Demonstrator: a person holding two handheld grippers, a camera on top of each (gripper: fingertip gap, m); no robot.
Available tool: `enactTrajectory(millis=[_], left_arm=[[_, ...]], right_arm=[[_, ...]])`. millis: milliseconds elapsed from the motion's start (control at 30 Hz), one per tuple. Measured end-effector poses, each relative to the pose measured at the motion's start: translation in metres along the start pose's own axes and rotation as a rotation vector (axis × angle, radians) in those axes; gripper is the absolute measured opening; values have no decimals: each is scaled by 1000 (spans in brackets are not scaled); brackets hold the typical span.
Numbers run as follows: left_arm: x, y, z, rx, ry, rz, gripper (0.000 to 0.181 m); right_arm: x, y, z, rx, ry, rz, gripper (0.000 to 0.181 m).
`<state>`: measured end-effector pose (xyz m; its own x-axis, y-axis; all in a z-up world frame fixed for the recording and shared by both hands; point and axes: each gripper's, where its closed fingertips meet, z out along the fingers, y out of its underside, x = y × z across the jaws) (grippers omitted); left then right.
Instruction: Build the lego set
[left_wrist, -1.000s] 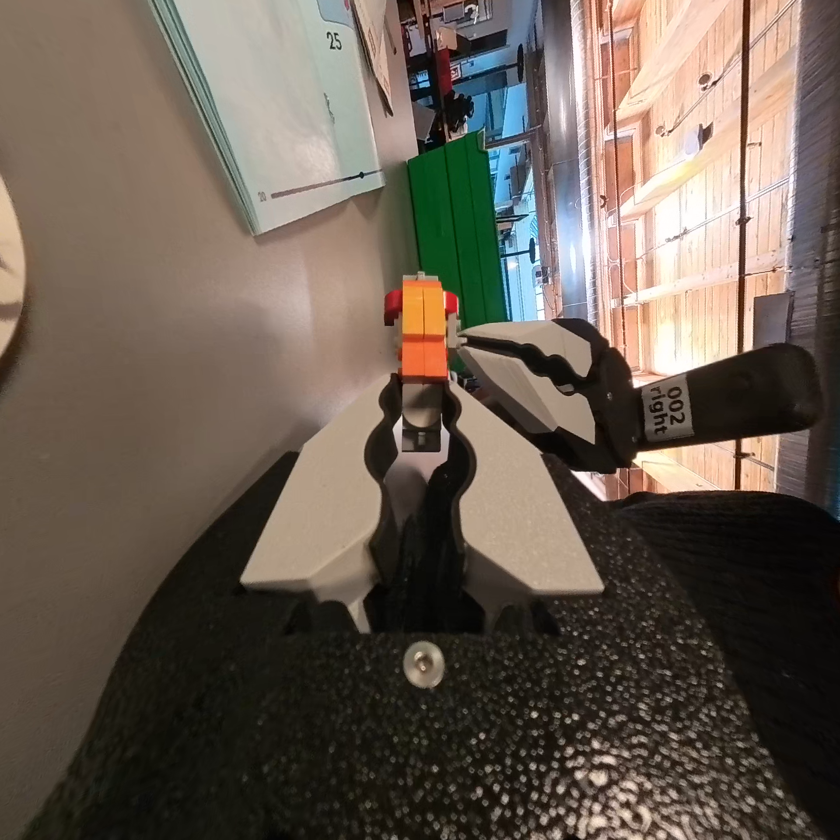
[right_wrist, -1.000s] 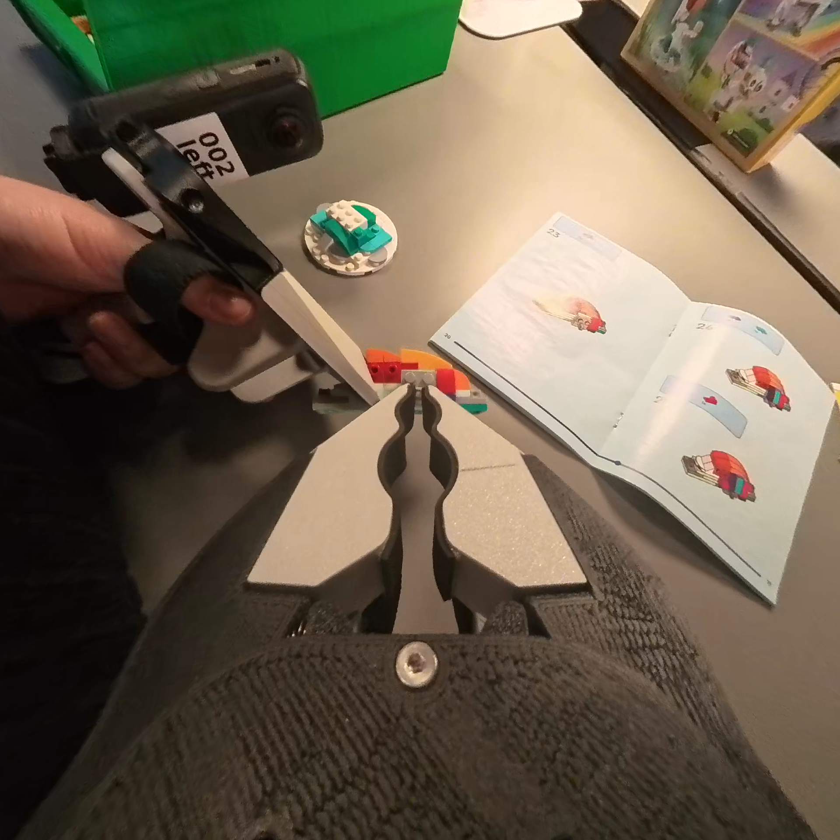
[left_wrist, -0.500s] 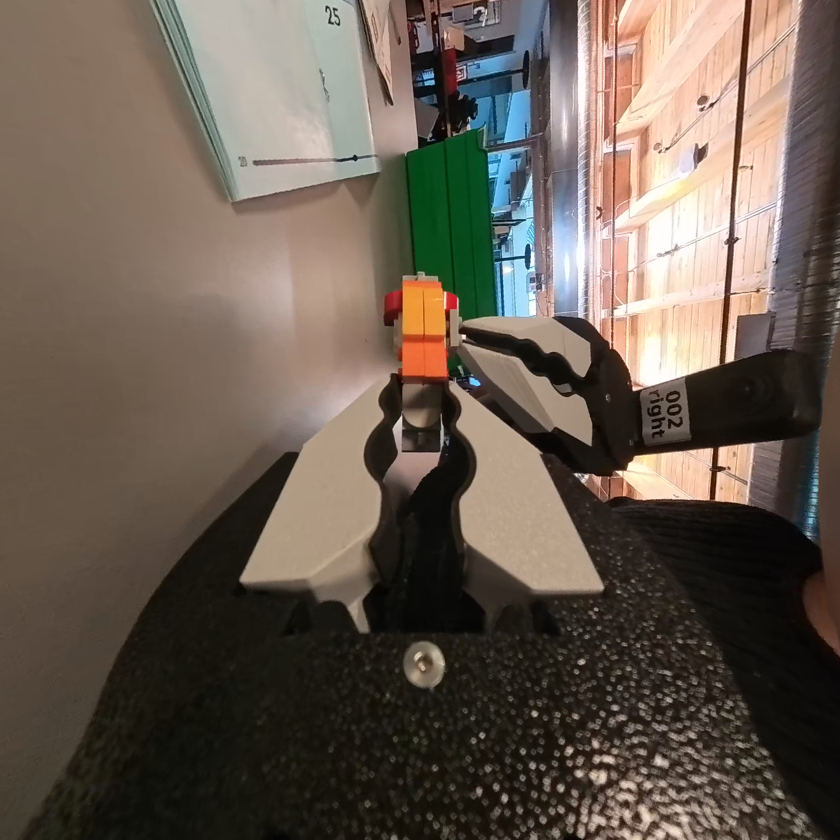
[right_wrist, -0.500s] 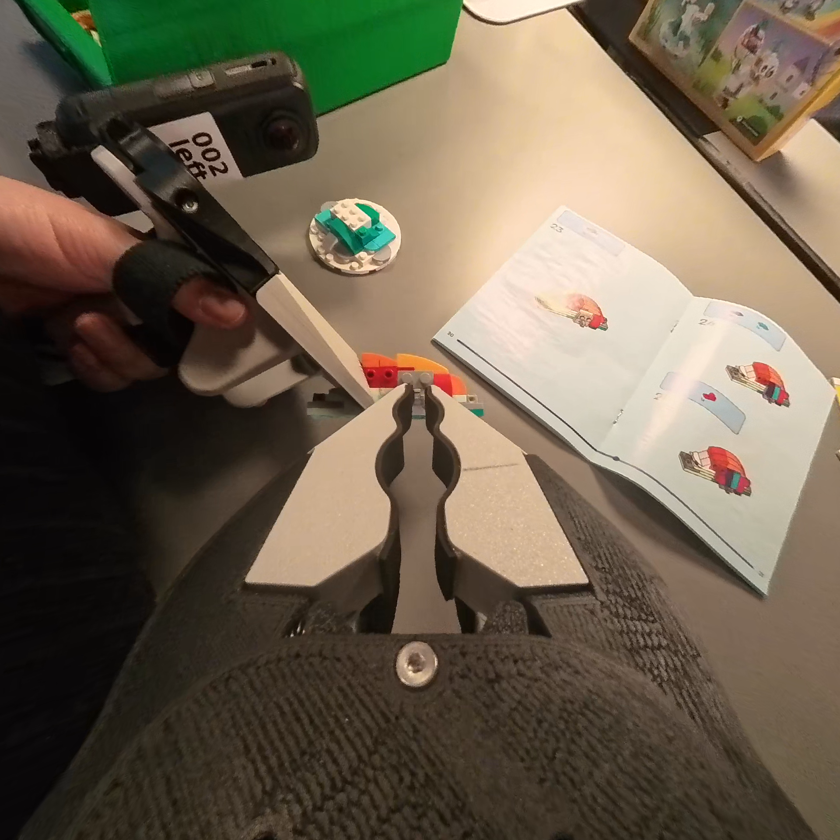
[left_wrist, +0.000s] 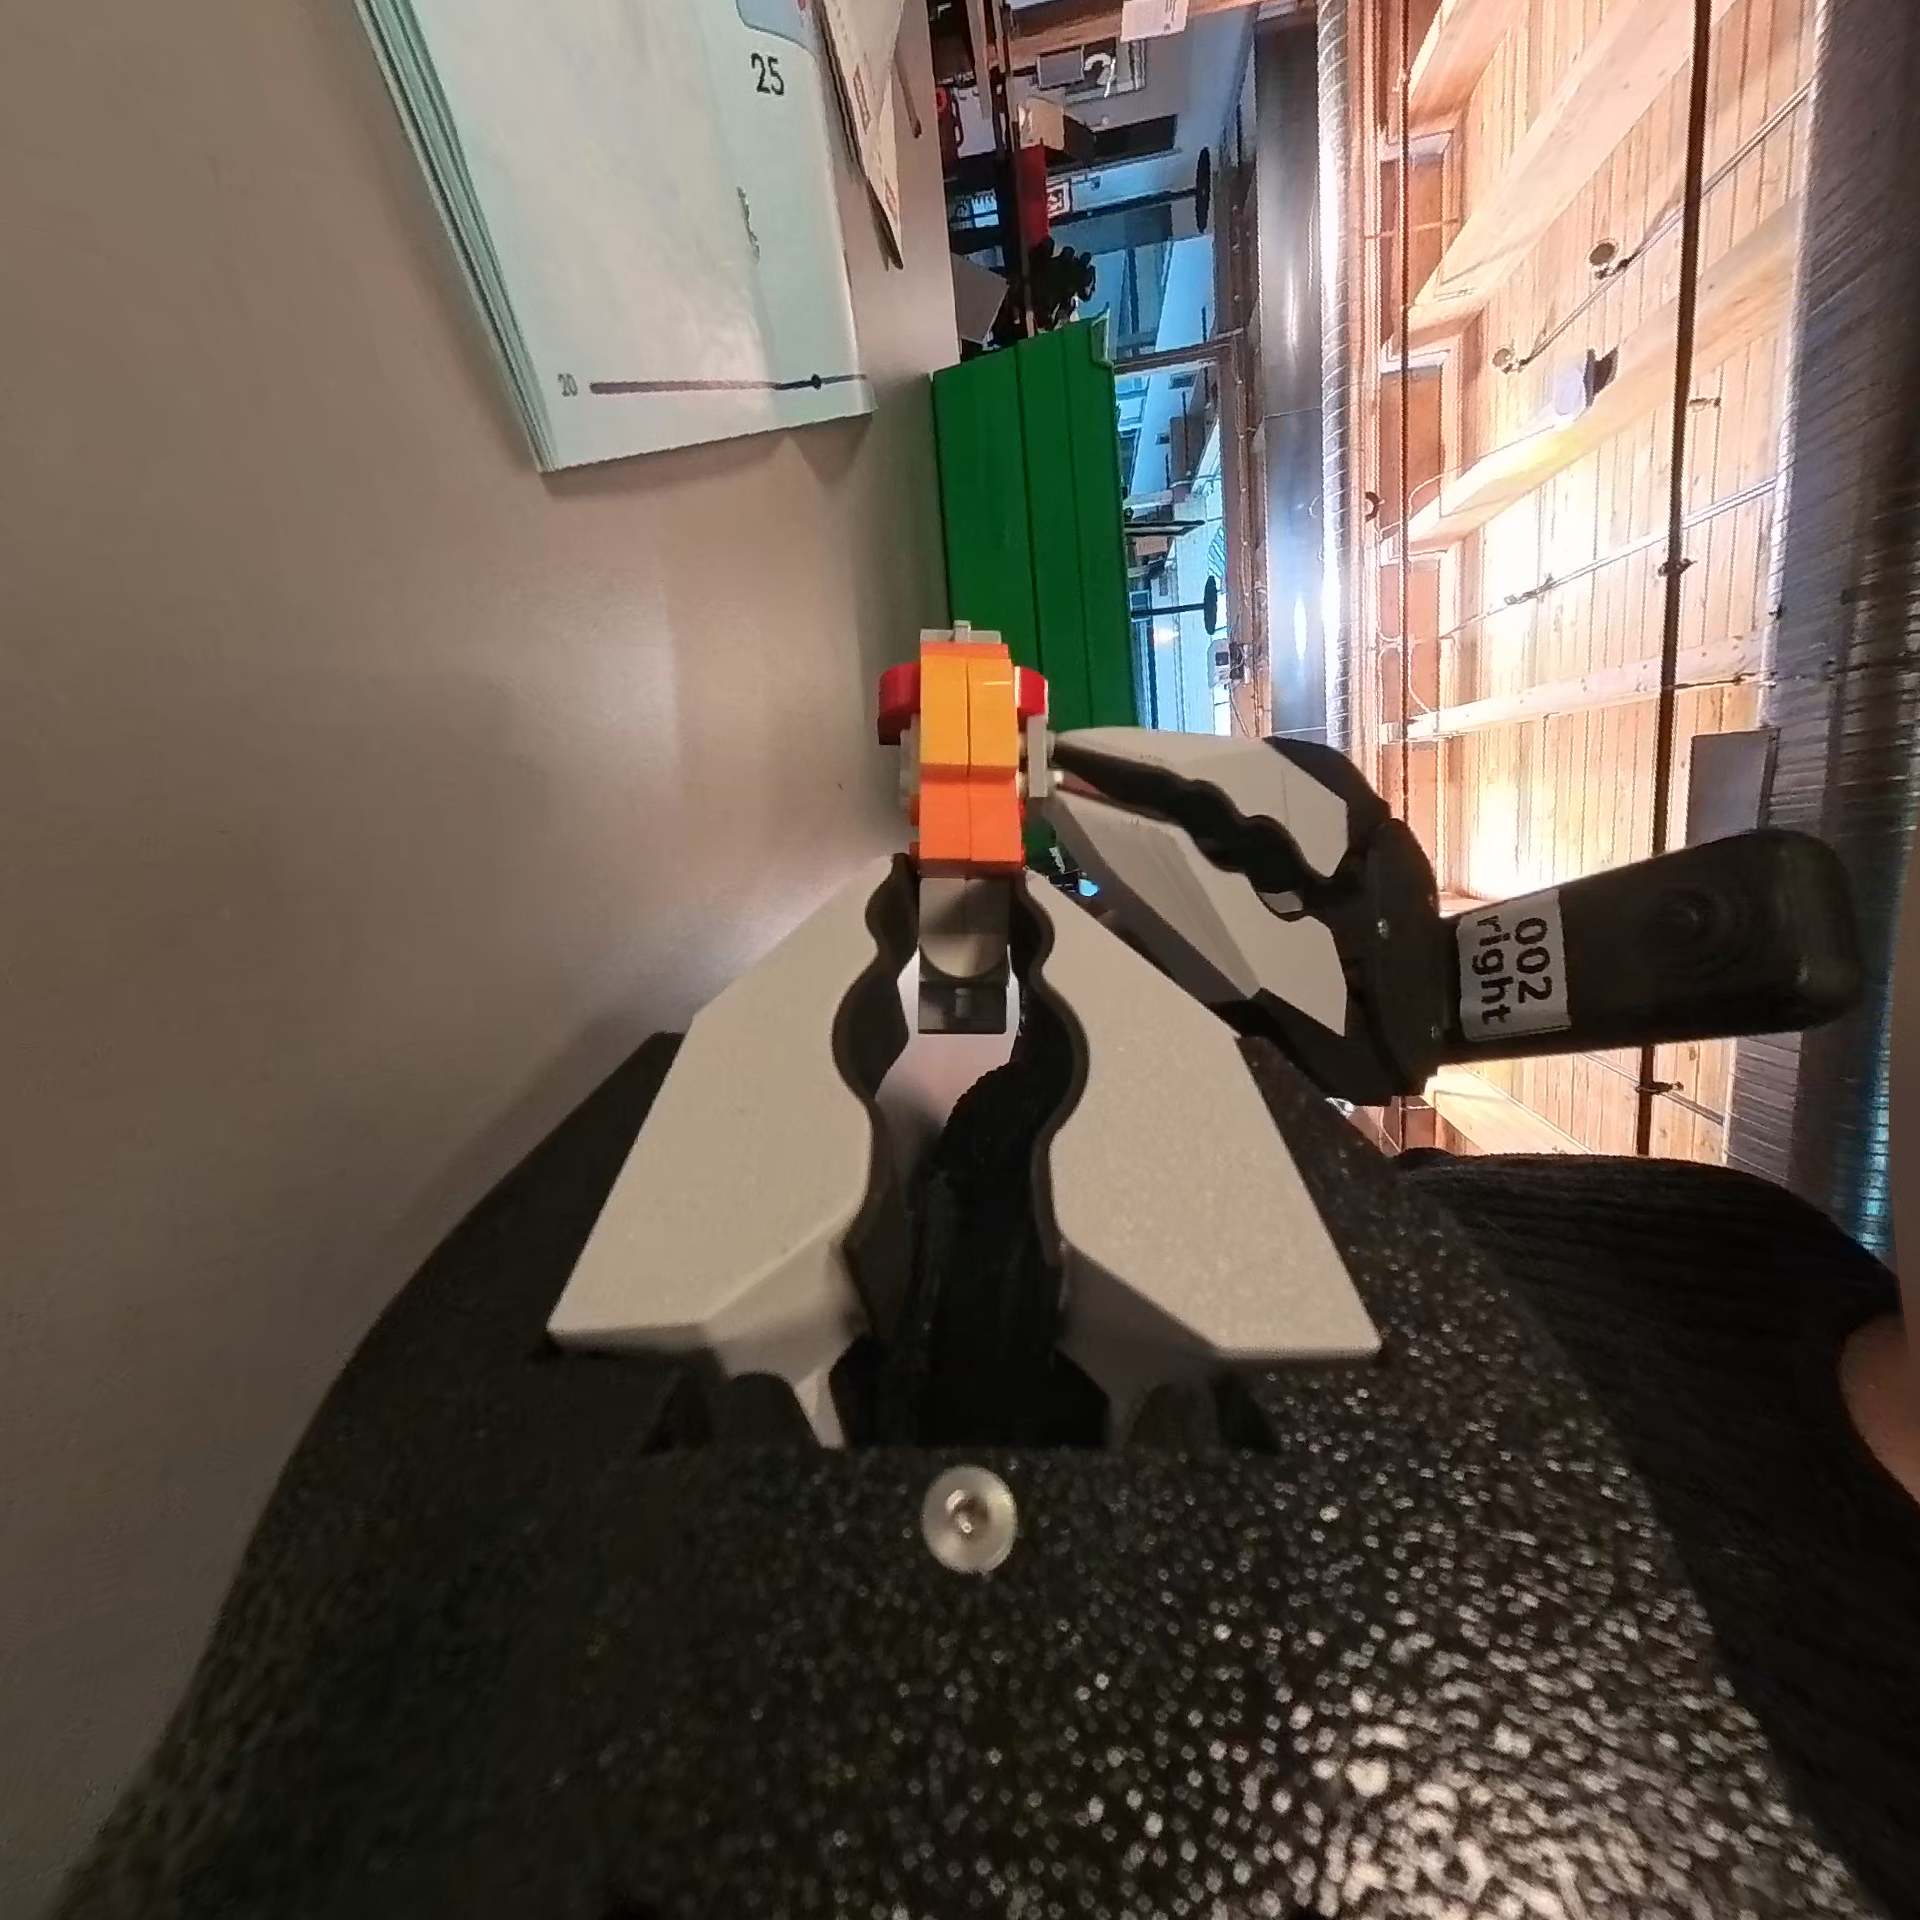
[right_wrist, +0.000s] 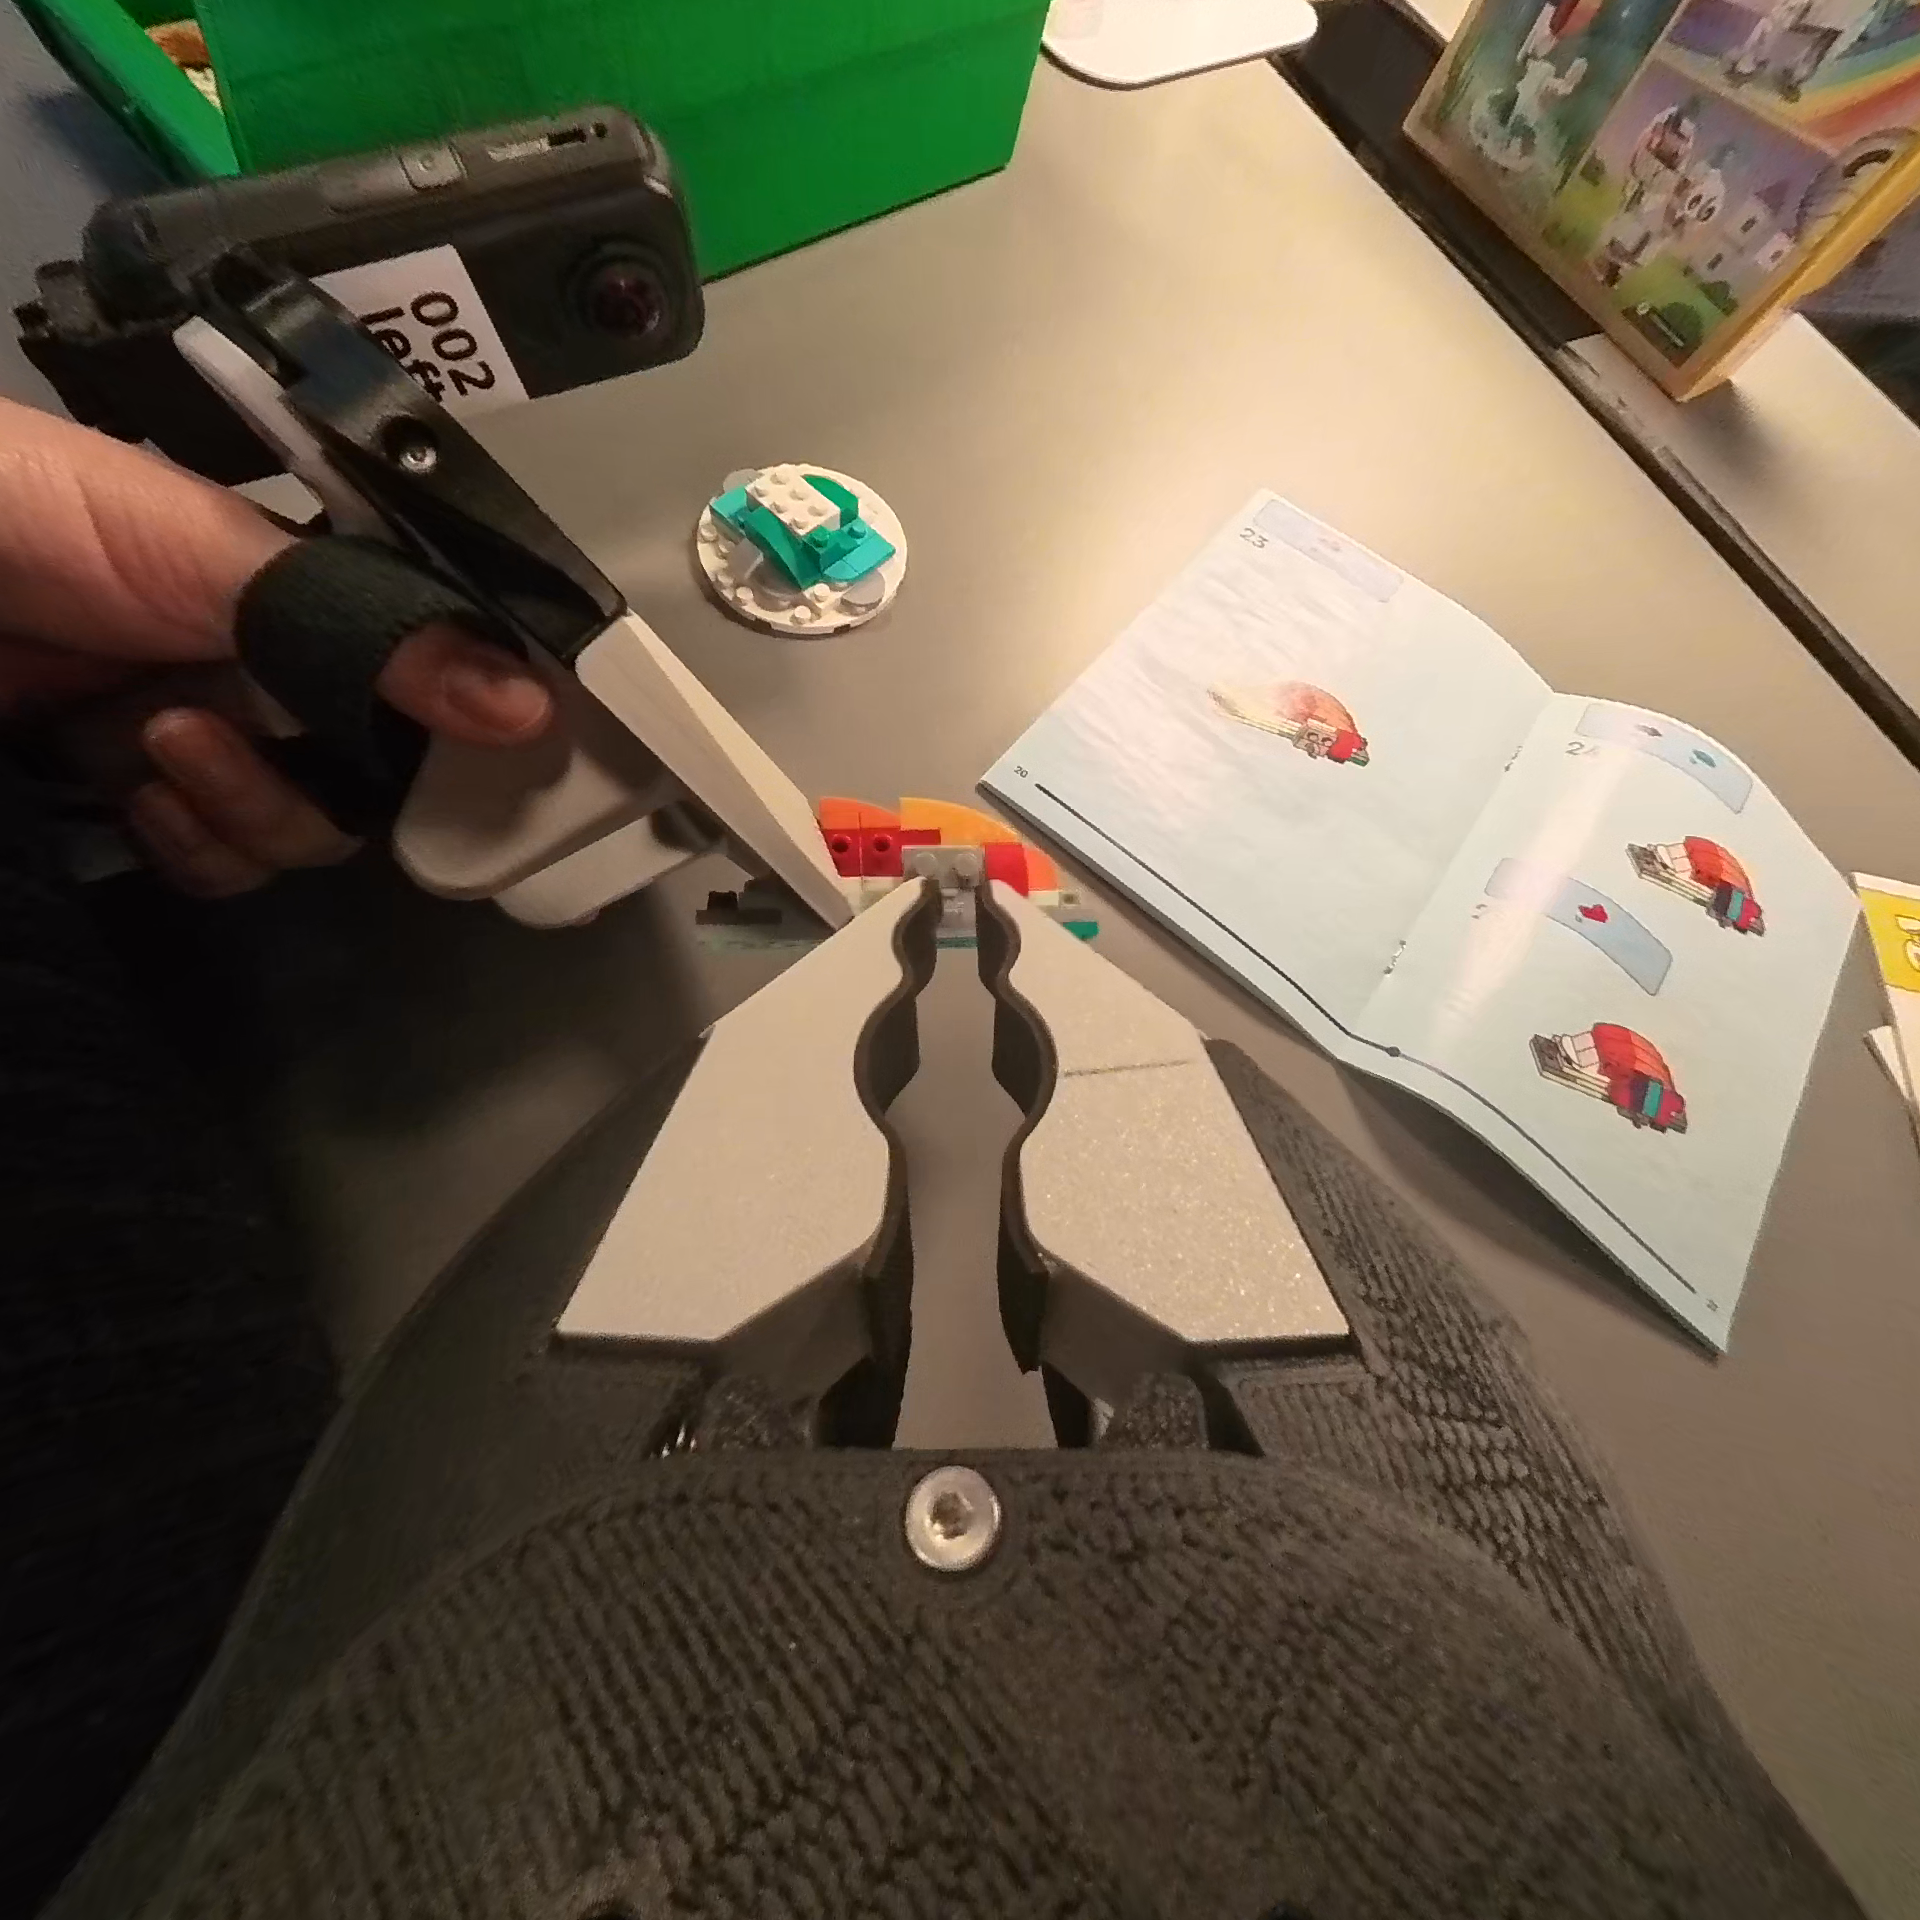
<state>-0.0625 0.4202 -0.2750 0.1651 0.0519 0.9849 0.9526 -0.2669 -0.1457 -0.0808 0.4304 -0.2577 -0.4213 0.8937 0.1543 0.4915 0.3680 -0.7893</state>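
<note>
My left gripper (left_wrist: 961, 881) is shut on the rear of the lego model (left_wrist: 966, 774), an orange, yellow and red build held just above the grey table (left_wrist: 312, 727). In the right wrist view the model (right_wrist: 935, 826) sits between both grippers. My right gripper (right_wrist: 948, 900) is shut on a small grey plate (right_wrist: 943, 862) and presses it against the model's side. The right gripper also shows in the left wrist view (left_wrist: 1062, 764), its tips touching the model's right side. The left gripper's finger (right_wrist: 717, 774) comes in from the left, held by a hand.
An open instruction booklet (right_wrist: 1403, 883) lies to the right of the model. A white round plate with a teal and white build (right_wrist: 800, 561) sits behind it. A green bin (right_wrist: 623, 104) stands at the back, a lego box (right_wrist: 1662, 156) at the far right. The tips of both grippers are at nearly the same place.
Almost nothing. The left wrist view has shifted slightly against the booklet. Both grippers keep their hold at the model.
</note>
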Motion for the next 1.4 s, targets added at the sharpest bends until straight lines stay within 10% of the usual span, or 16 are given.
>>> enactTrajectory(millis=[1133,1400], left_arm=[[7,0,1,23,30,-37,15],[27,-2,4,34,113,-128,15]], right_arm=[[16,-16,-21,148,69,-53,30],[17,-21,-44,371,130,-905,59]])
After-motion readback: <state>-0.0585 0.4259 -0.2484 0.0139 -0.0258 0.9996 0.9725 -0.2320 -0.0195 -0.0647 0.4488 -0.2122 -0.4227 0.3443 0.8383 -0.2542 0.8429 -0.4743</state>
